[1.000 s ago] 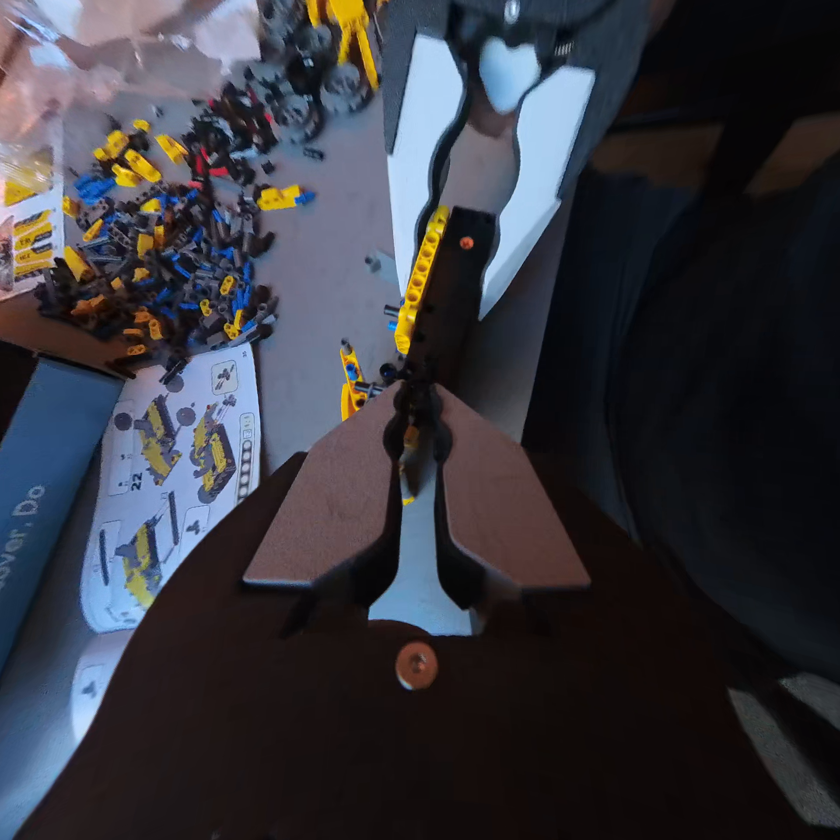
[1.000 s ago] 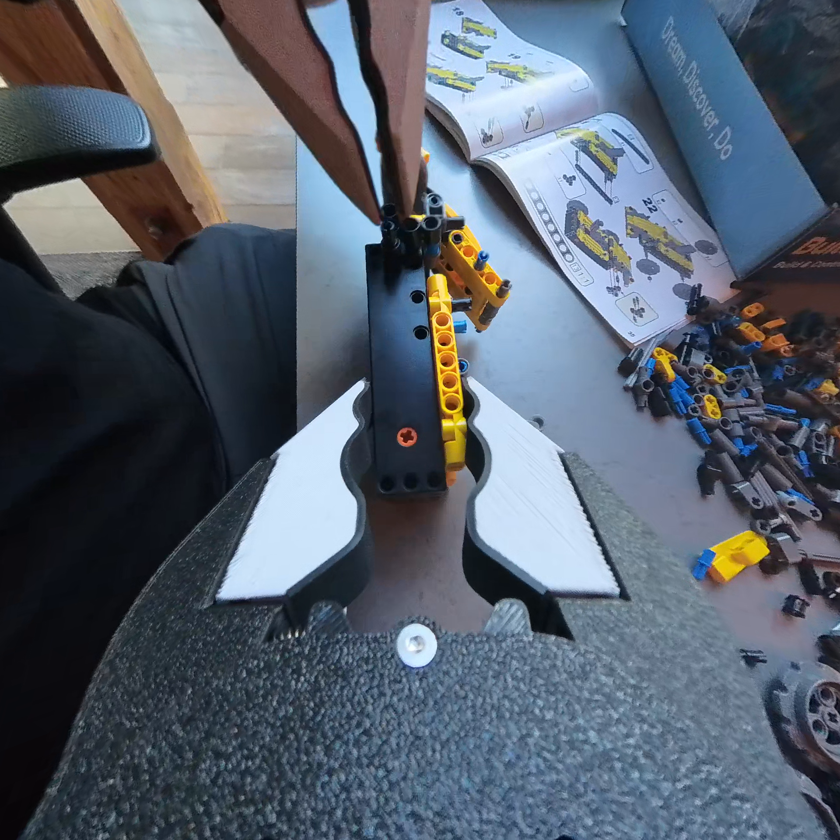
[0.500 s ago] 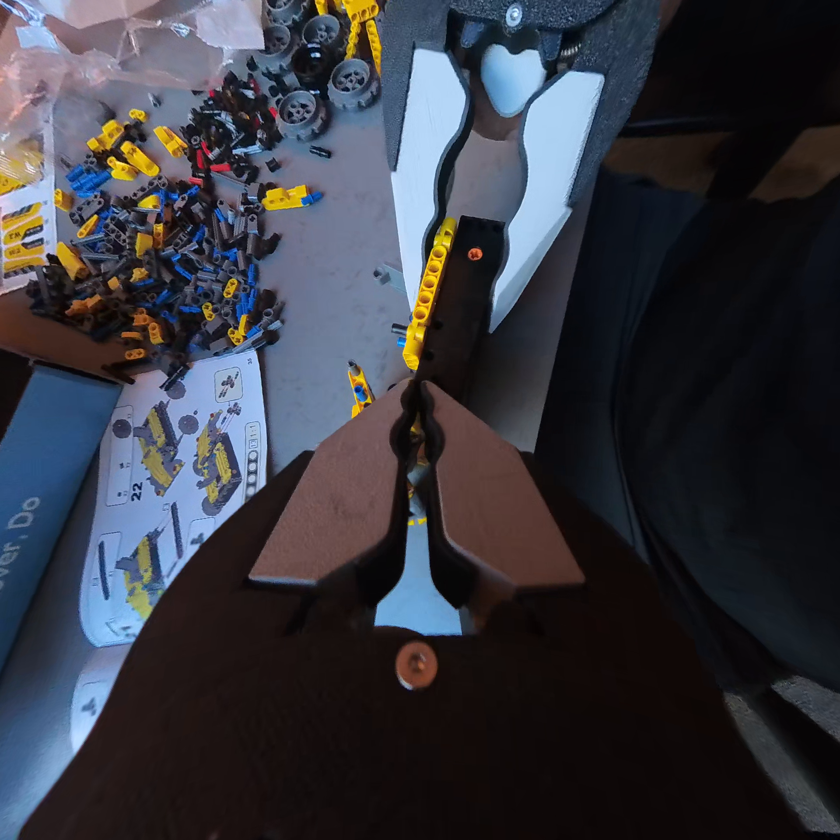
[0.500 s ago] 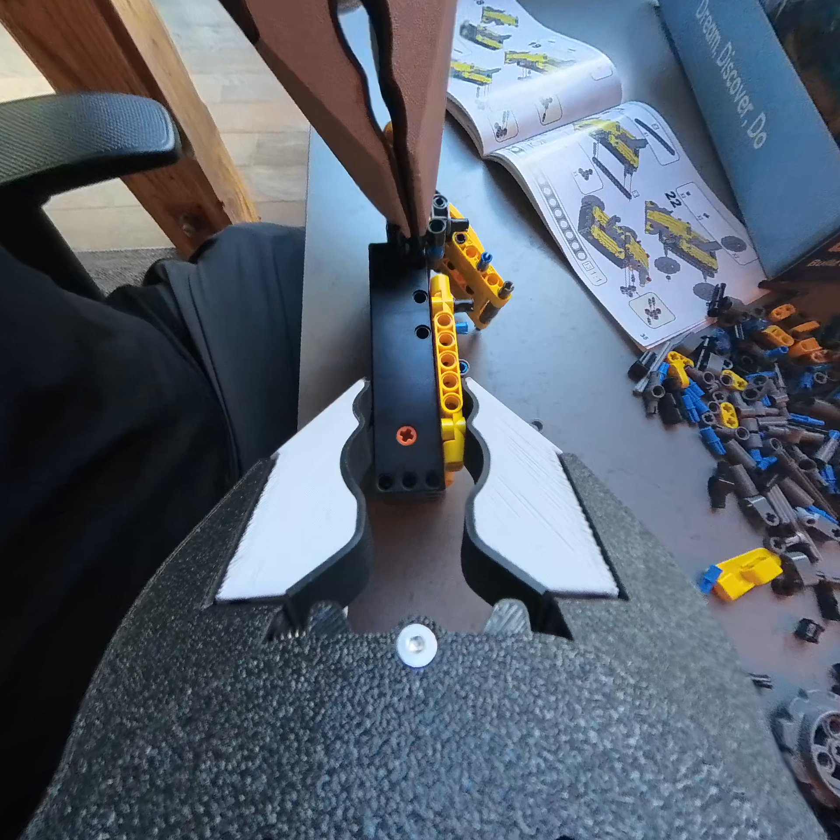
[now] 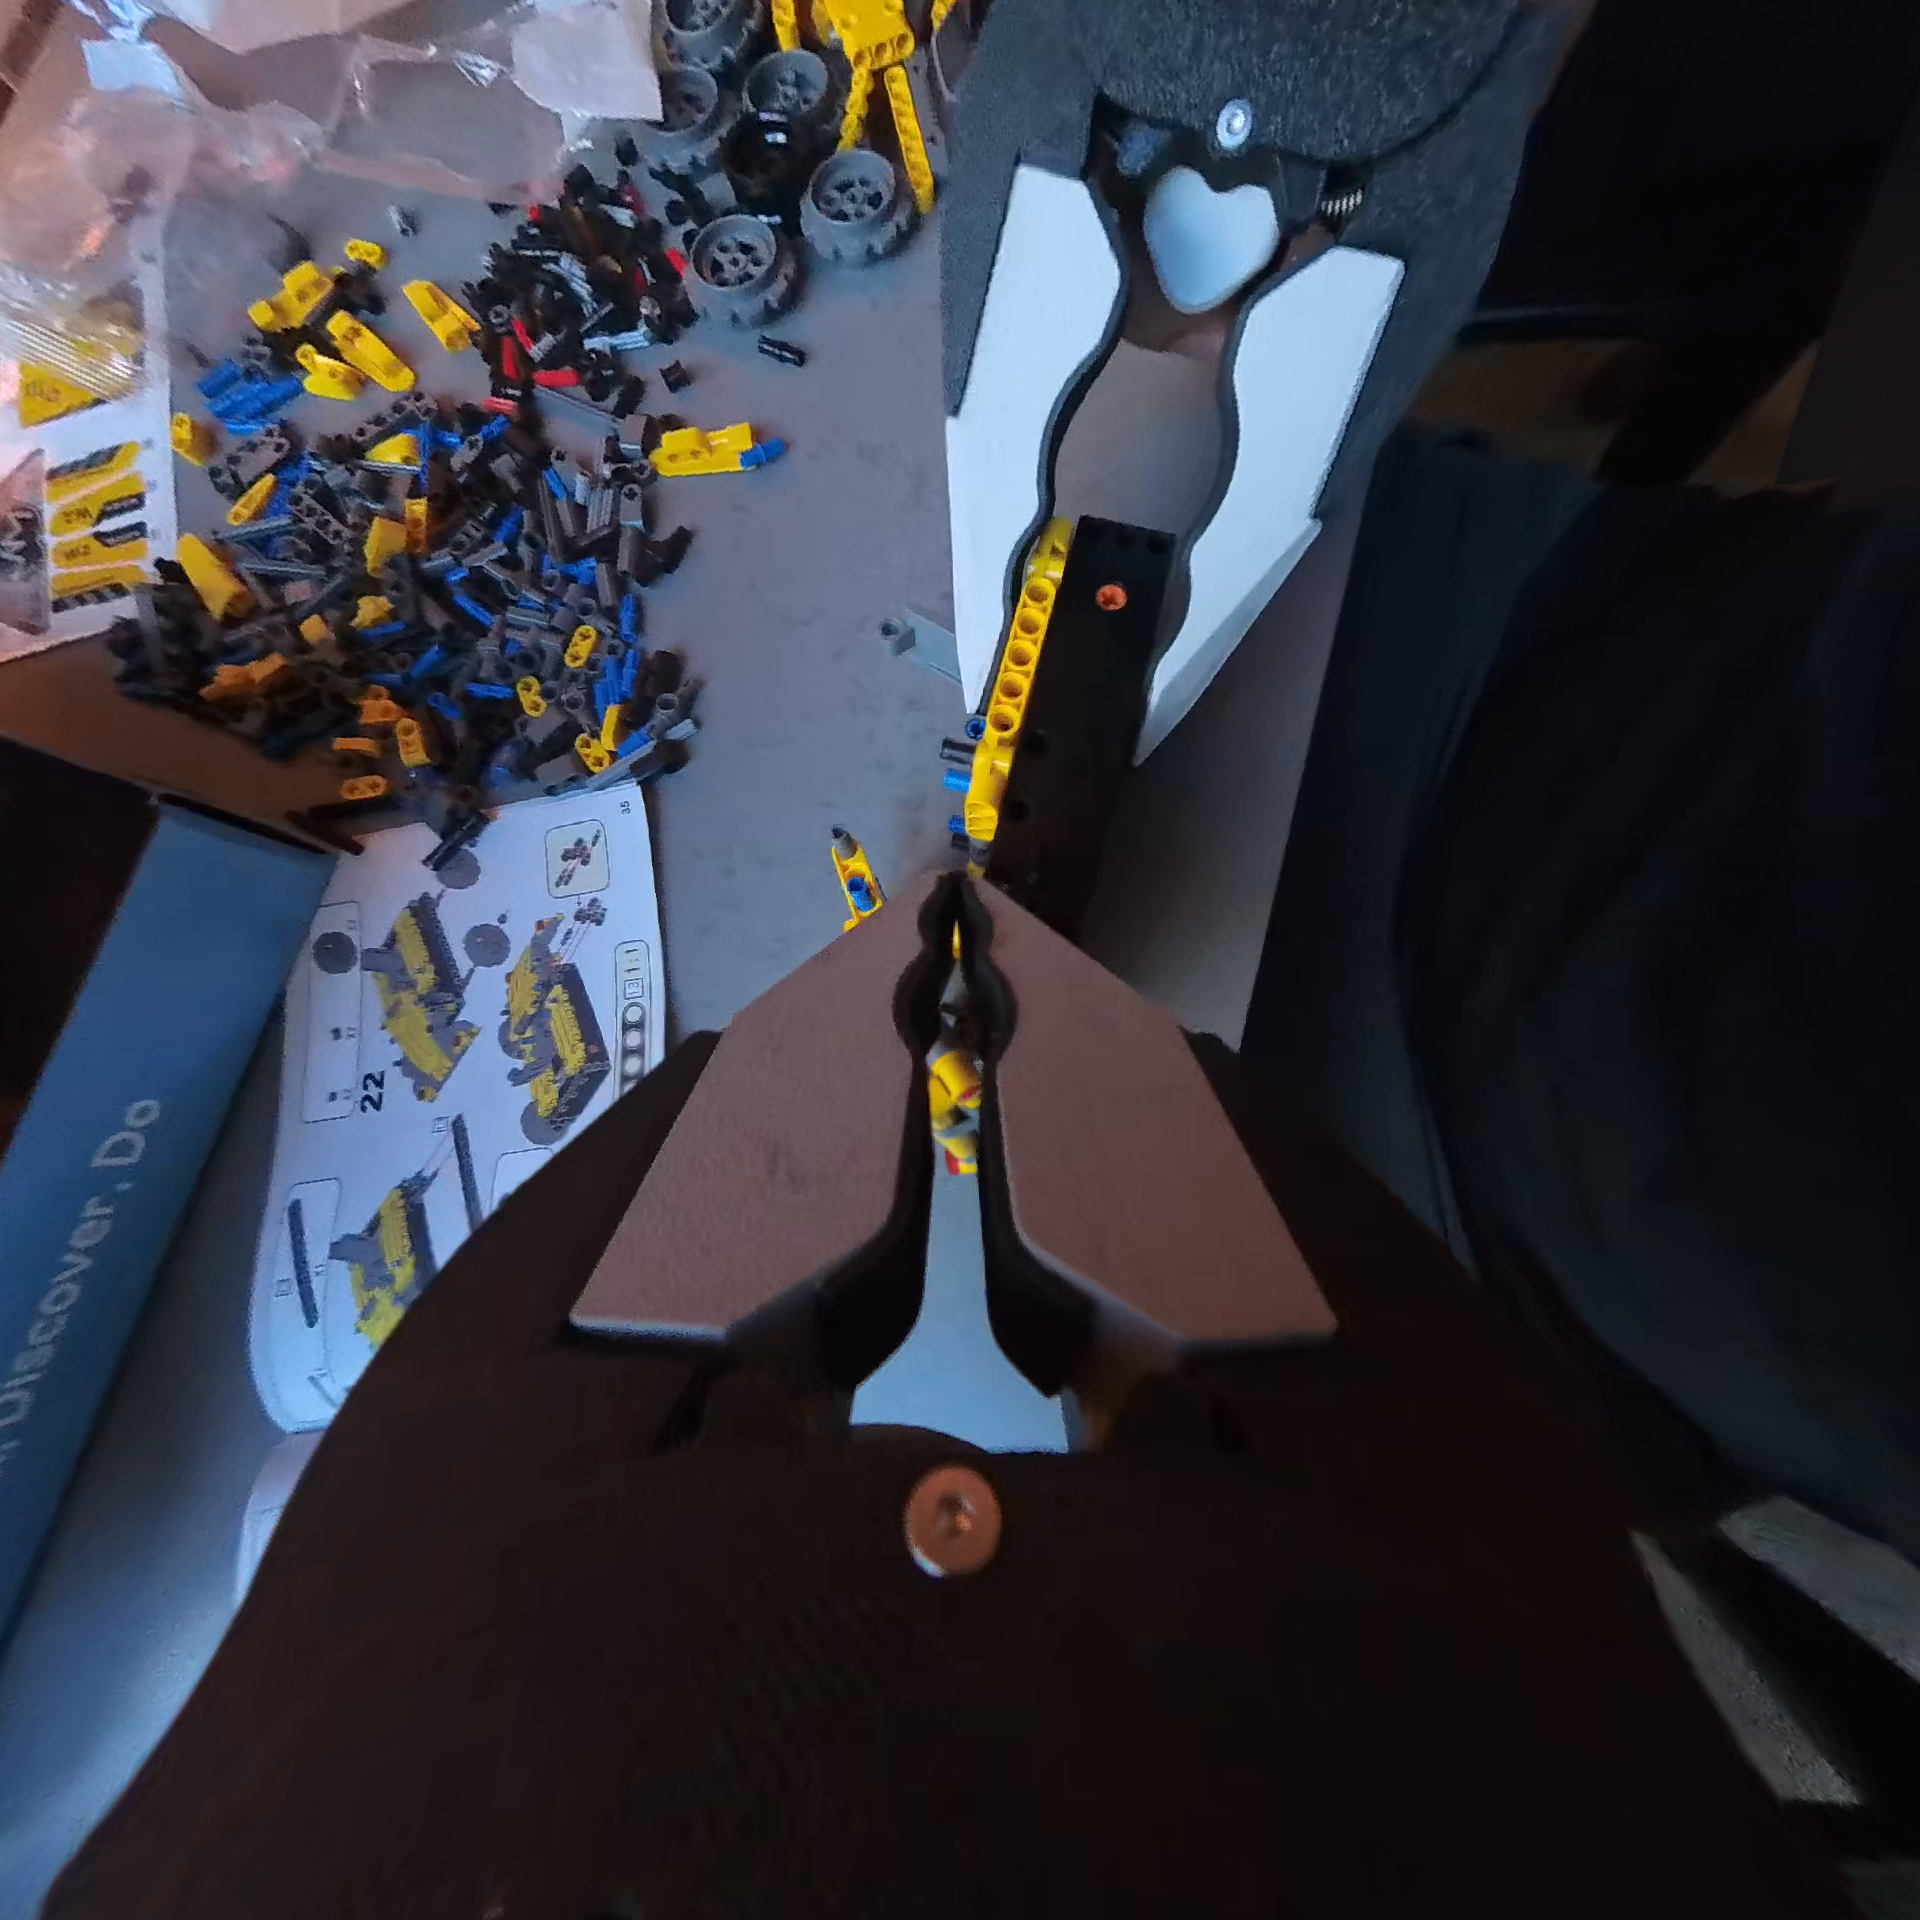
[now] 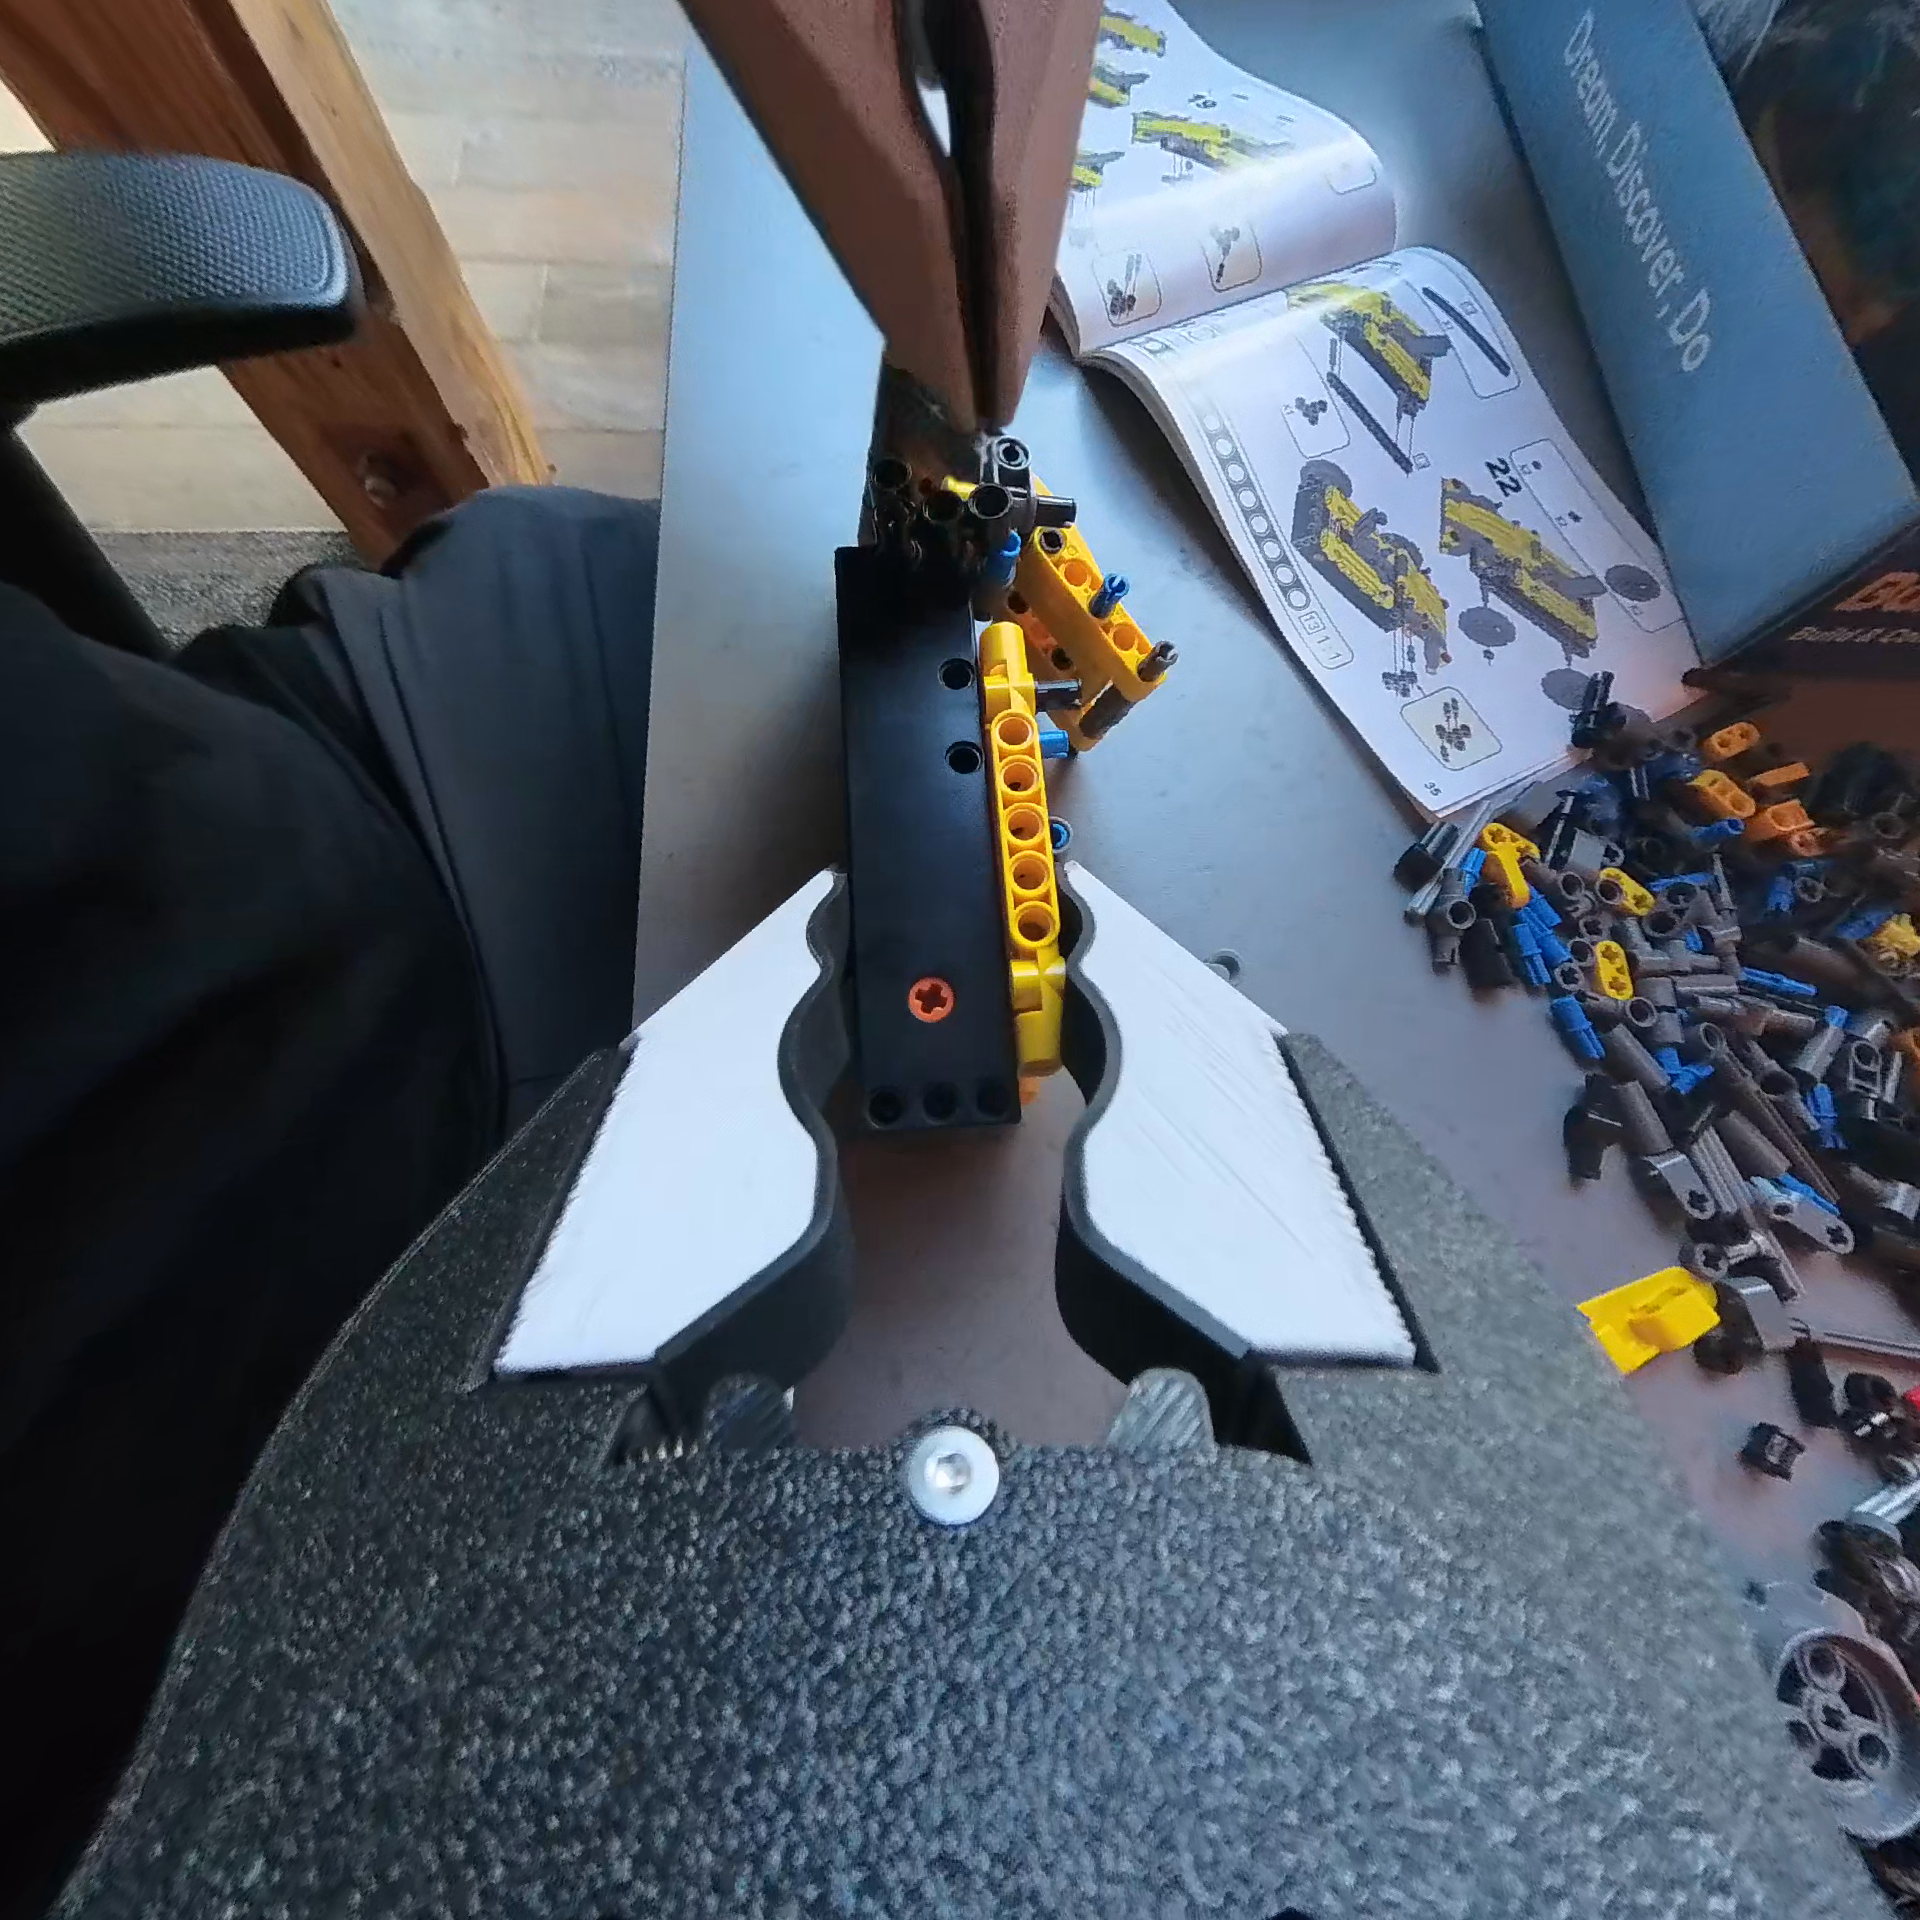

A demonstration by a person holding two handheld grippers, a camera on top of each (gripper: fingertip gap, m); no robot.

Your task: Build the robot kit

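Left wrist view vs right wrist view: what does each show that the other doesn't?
Left only: crumpled plastic bags, a sticker sheet and yellow parts by the wheels.
Right only: a chair armrest, a wooden table leg and floor.
Both: the black-and-yellow brick assembly clamped in the right gripper, the left gripper shut at its far end, the instruction booklet, the loose parts pile.

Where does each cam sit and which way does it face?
Left wrist view: on the brown left gripper, facing the white right gripper, loose parts leftward.
Right wrist view: on the right gripper, facing back at the left gripper; dark-clothed lap left.
Shared: black-and-yellow assembly, booklet, grey table.
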